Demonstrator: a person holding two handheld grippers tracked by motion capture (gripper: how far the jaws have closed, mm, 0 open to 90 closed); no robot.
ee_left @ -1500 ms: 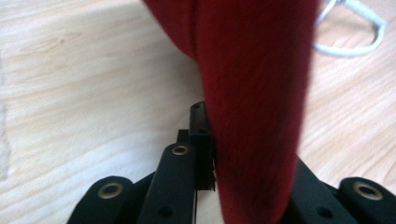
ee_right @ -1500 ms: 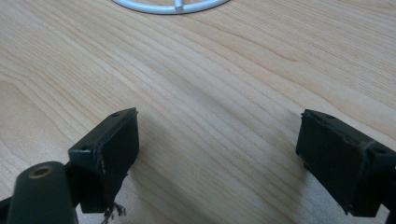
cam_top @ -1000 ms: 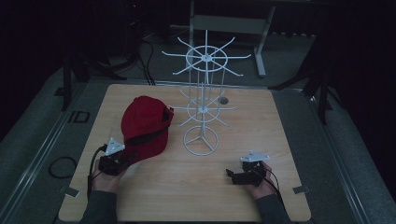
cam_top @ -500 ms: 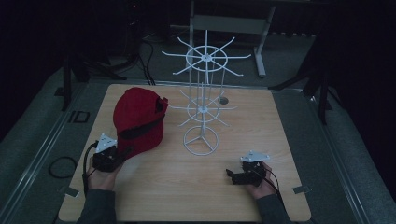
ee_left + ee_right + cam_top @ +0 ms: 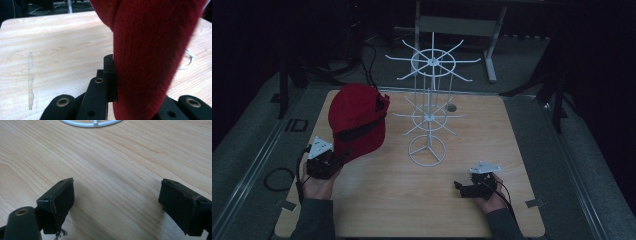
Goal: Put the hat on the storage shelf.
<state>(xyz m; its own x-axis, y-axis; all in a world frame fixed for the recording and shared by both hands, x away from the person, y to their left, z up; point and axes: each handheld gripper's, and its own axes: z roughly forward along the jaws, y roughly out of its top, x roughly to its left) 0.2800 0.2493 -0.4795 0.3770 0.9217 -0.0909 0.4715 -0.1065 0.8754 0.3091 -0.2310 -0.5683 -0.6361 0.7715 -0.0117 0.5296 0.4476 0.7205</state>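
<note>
Left tool [image 5: 333,162] clamped on brim of red cap [image 5: 357,120], cap lifted off worktop [image 5: 377,210], tilted up at left of white wire rack [image 5: 428,117]. Soft fabric, light, probably floppy; stiffer brim best for hold. Right tool [image 5: 460,188] wide apart, empty, resting low near rack base [image 5: 91,123]. Rack prongs likely to snag cap; exact clearance unclear in dim light.

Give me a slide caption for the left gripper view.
Left gripper clamps red fabric cap above light wooden table.
</note>
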